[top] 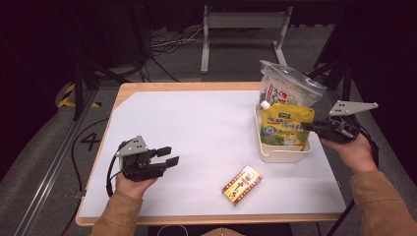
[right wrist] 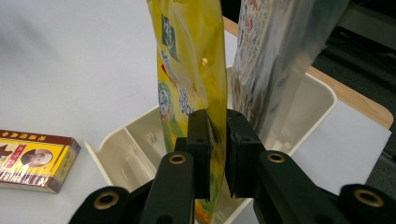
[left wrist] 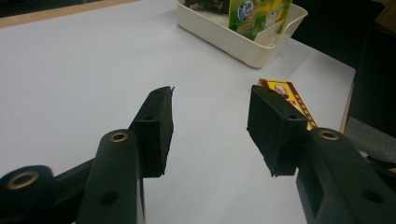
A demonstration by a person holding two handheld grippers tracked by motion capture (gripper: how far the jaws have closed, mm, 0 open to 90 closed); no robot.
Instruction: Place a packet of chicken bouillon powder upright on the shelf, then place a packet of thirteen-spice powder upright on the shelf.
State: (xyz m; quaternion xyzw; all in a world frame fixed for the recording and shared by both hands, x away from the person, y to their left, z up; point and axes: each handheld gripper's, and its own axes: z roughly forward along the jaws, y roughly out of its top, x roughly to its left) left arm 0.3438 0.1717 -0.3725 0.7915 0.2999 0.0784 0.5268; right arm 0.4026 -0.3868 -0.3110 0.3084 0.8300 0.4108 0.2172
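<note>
at the left of the high view, the left gripper [top: 168, 156] hovers low over the bare white table top [top: 196, 132], jaws spread apart with nothing between them. right of it, near the front edge, a red and yellow box [top: 241, 184] lies flat; in the left gripper view it sits just beyond the right jaw. farther right, a cream bin [top: 284, 153] holds 2 upright packs: a yellow pouch [top: 286, 125] in front and a clear bag [top: 290, 87] with red print behind. at the far right, the right gripper [top: 309, 126] reaches in from the side, jaws pinched on the pouch's edge, which its own view shows clamped between the pads.

the grip takes only a thin margin of slick film, so i judge the pouch could slip free or crumple if it is pulled. it might also drag the clear bag, which stands close behind, or tip the light bin.

the pouch's lower part is hidden by the bin wall, the print on all packs is too small to read, and the bag's contents are unclear.
</note>
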